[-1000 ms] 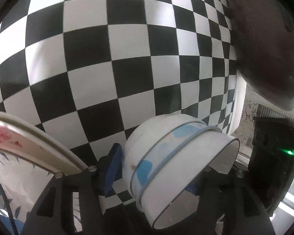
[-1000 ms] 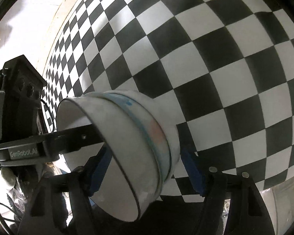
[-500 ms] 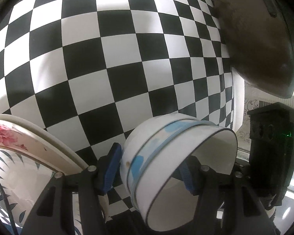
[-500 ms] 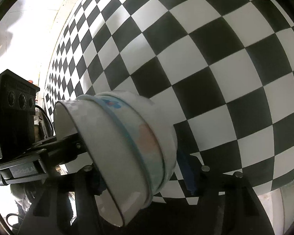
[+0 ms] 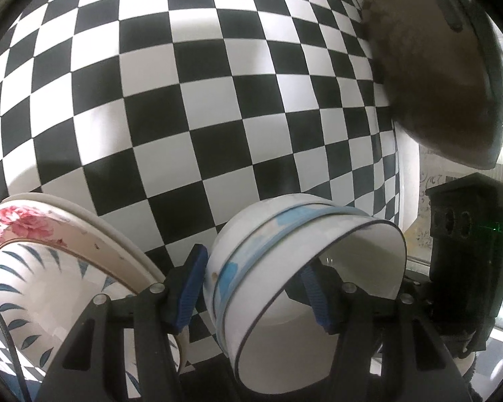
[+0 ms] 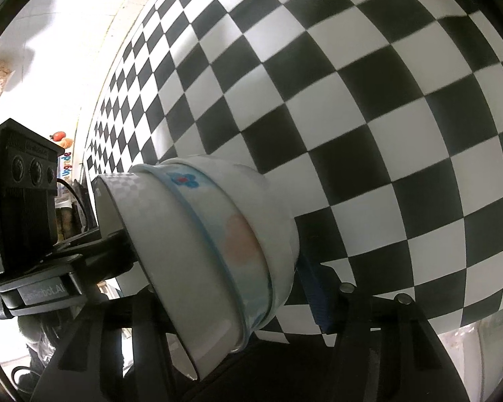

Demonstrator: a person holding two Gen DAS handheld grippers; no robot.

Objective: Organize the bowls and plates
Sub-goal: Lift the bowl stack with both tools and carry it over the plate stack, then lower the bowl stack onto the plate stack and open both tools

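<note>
A white bowl (image 5: 285,234) with a blue band lies tilted on its side above the checkered tabletop (image 5: 184,100), and both grippers have it. My left gripper (image 5: 255,284) is shut on its wall, one blue pad (image 5: 191,281) against the outside near the base and the other inside the bowl. In the right wrist view the same bowl (image 6: 218,234) sits between the jaws of my right gripper (image 6: 224,288), which are closing. The right pad (image 6: 313,288) touches the bowl's base, while the bowl hides the other finger.
Stacked plates, one with pink flowers (image 5: 33,221) and one with blue leaves (image 5: 23,288), rest at the lower left of the left wrist view. A dark pan (image 5: 436,67) stands at the table's upper right edge. Each view shows the other gripper's black body (image 5: 469,251) (image 6: 20,201).
The right gripper's jaws have drawn in until a pad touches the bowl's base. In the left wrist view the bowl has risen slightly and more of the plates shows.
</note>
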